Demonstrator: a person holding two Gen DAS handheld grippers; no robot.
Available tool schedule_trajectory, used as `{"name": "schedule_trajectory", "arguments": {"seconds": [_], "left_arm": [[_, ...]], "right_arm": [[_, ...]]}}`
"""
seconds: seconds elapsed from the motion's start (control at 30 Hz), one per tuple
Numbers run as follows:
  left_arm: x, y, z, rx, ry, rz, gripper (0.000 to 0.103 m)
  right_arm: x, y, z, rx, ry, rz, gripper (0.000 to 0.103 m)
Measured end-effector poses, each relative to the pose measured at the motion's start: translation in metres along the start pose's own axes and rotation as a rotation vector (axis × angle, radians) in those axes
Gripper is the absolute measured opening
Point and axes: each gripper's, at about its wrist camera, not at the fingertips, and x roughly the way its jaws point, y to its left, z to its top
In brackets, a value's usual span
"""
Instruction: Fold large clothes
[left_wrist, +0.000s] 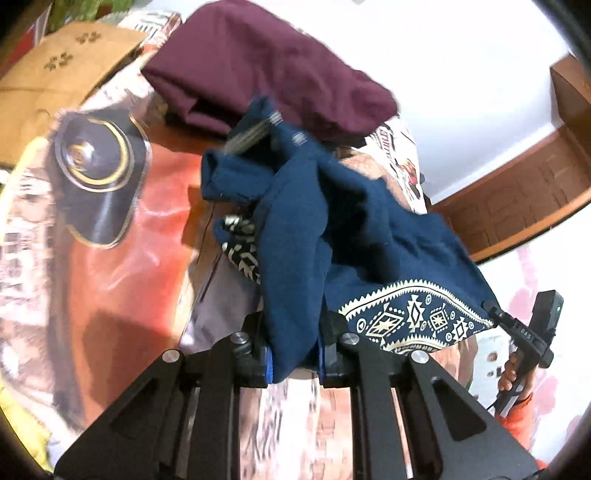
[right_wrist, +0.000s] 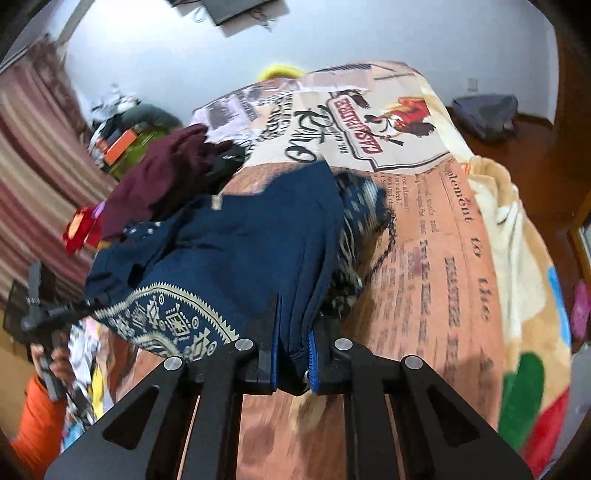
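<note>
A navy garment (left_wrist: 351, 221) with a cream geometric border lies bunched on the printed blanket (left_wrist: 110, 258). In the left wrist view my left gripper (left_wrist: 294, 360) is shut on a thick fold of the garment, with blue pads on both sides. At the right edge of this view, my right gripper (left_wrist: 491, 310) pinches the patterned hem. In the right wrist view the navy garment (right_wrist: 240, 240) runs between the blue pads of my right gripper (right_wrist: 293, 360), which is shut on it. My left gripper (right_wrist: 86, 304) holds the hem at the far left of that view.
A maroon garment (left_wrist: 266, 62) lies heaped behind the navy one, also visible as the maroon garment (right_wrist: 159, 181). The blanket (right_wrist: 424, 258) covers the bed. A striped curtain (right_wrist: 29, 166) hangs at the left, a dark bag (right_wrist: 484, 114) sits on the floor, and a brown board (left_wrist: 74, 55) stands at the bed's end.
</note>
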Motion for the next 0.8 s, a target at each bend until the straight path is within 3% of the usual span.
{"name": "schedule_trajectory", "arguments": {"seconds": [0.13,0.17,0.2,0.27,0.37,0.47,0.5,0.63,0.7,0.8], "left_arm": [[-0.015,-0.004,-0.020,0.056,0.042,0.045,0.017],[-0.013,-0.005,-0.029,0.090,0.061,0.089,0.019],[-0.015,0.001,-0.038,0.125,0.076,0.144,0.022],[-0.011,0.000,-0.048,0.228,0.089,0.328,0.023],[-0.008,0.000,-0.059,0.318,0.097,0.492,0.027],[-0.020,0.006,-0.066,0.310,0.076,0.486,0.050],[-0.018,0.006,-0.063,0.309,0.064,0.479,0.056],[0.000,-0.009,-0.042,0.326,0.021,0.457,0.066],[0.014,-0.016,-0.032,0.331,0.007,0.458,0.073],[0.040,-0.025,-0.022,0.340,0.038,0.469,0.074]], "right_arm": [[-0.012,0.013,-0.022,-0.081,0.031,-0.051,0.011],[-0.013,0.013,-0.025,-0.092,0.034,-0.065,0.012],[-0.014,0.014,-0.030,-0.104,0.043,-0.085,0.013],[-0.019,0.015,-0.034,-0.138,0.037,-0.128,0.016],[-0.030,0.020,-0.034,-0.190,-0.003,-0.186,0.016],[-0.042,0.028,-0.029,-0.221,-0.051,-0.229,0.019],[-0.044,0.030,-0.025,-0.228,-0.062,-0.228,0.025],[-0.046,0.044,-0.014,-0.248,-0.124,-0.208,0.053],[-0.038,0.053,-0.010,-0.271,-0.137,-0.198,0.055],[-0.015,0.061,-0.008,-0.292,-0.114,-0.194,0.056]]}}
